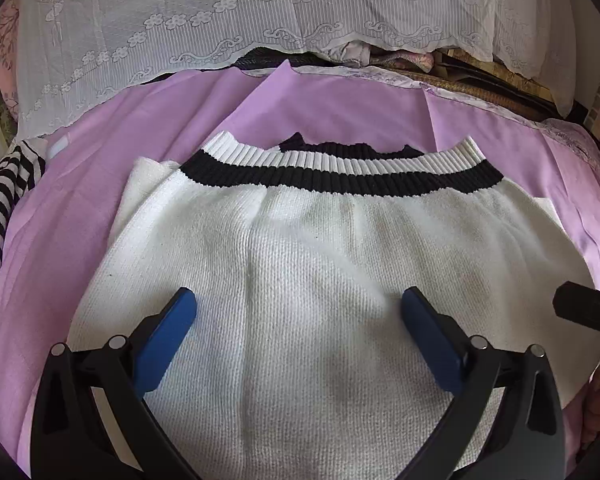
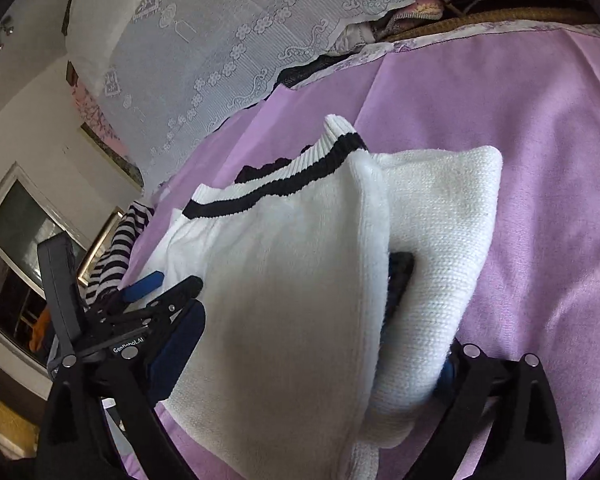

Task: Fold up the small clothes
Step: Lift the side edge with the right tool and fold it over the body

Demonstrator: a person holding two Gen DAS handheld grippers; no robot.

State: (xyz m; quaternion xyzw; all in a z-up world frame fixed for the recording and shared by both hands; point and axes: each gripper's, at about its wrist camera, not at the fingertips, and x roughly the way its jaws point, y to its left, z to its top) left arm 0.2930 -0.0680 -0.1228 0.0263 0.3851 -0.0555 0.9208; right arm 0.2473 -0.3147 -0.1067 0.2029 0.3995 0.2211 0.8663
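1. While the white knit sweater (image 1: 320,248) lies mid-frame on the purple bedsheet (image 1: 80,208), left tongs (image 1: 300,312) hang spread above it, pinching nothing.
2. Right tongs (image 2: 300,312) spread wide too, sweater fold draped between them.
3. Striped garment (image 1: 4,204) sits far left.

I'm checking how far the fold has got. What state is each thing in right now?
White sweater: lying on the purple sheet, partly folded, one white flap turned over on the right side.
Left gripper: open, over the sweater, nothing held.
Right gripper: open wide, sweater fabric draped between its fingers.
Striped garment: bunched at the sheet's left edge, unfolded.
Purple sheet: spread out, creased.
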